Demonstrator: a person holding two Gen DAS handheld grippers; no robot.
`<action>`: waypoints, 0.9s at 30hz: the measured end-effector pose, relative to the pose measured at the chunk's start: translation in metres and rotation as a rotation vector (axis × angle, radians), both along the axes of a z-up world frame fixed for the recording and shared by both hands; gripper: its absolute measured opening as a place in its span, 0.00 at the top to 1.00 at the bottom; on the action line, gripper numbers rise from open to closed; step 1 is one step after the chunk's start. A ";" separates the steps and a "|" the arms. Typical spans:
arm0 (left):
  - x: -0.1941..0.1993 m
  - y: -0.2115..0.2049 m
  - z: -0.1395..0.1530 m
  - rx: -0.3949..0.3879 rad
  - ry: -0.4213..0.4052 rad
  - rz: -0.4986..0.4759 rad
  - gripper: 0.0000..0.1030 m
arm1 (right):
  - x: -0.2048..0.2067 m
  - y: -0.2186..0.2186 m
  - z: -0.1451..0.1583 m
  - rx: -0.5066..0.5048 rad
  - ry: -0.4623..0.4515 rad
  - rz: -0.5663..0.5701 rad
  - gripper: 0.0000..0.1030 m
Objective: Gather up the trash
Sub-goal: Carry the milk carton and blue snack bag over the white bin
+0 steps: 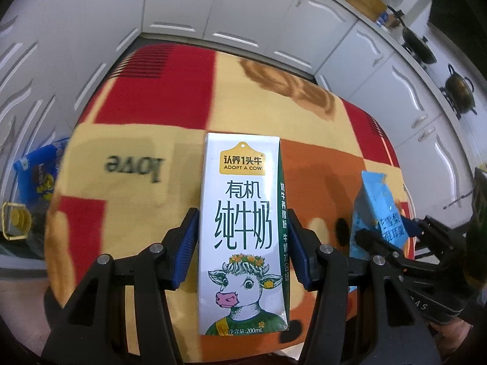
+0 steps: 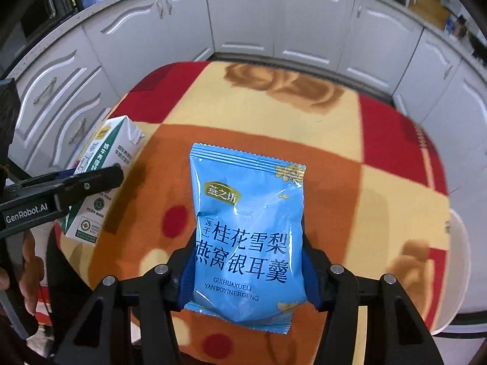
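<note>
My left gripper (image 1: 242,243) is shut on a white milk carton (image 1: 242,231) with a cow picture, held upright above the table. My right gripper (image 2: 248,269) is shut on a blue snack packet (image 2: 248,225), also lifted above the table. In the left wrist view the blue packet (image 1: 376,210) and the right gripper show at the right. In the right wrist view the milk carton (image 2: 103,164) and the left gripper's finger (image 2: 88,182) show at the left.
A round table with a red, yellow and orange patterned cloth (image 1: 170,140) lies below both grippers. White kitchen cabinets (image 2: 274,21) curve behind it. A blue bag (image 1: 39,173) sits left of the table. Pots (image 1: 459,91) stand on the counter at right. A white chair (image 2: 459,261) is at right.
</note>
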State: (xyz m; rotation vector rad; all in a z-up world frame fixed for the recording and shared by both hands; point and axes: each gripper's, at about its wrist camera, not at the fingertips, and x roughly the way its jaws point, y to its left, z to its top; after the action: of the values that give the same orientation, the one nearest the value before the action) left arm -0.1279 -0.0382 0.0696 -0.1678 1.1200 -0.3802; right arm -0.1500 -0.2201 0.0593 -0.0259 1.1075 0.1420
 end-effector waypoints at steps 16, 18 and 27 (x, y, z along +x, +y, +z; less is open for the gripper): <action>0.000 -0.126 0.013 0.020 -0.052 -0.176 0.49 | -0.031 -0.106 0.013 -0.015 -0.071 -0.144 0.46; 0.000 -0.144 0.015 0.024 -0.058 -0.205 0.49 | -0.037 -0.127 0.016 -0.021 -0.083 -0.180 0.46; -0.004 -0.243 0.021 0.038 -0.095 -0.350 0.49 | -0.065 -0.228 0.021 -0.025 -0.102 -0.360 0.46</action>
State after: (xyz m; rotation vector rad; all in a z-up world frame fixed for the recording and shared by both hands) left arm -0.1315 -0.2809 0.0910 0.0811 1.0622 -0.6711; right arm -0.2151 -0.4481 0.0799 0.1425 0.9951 -0.1939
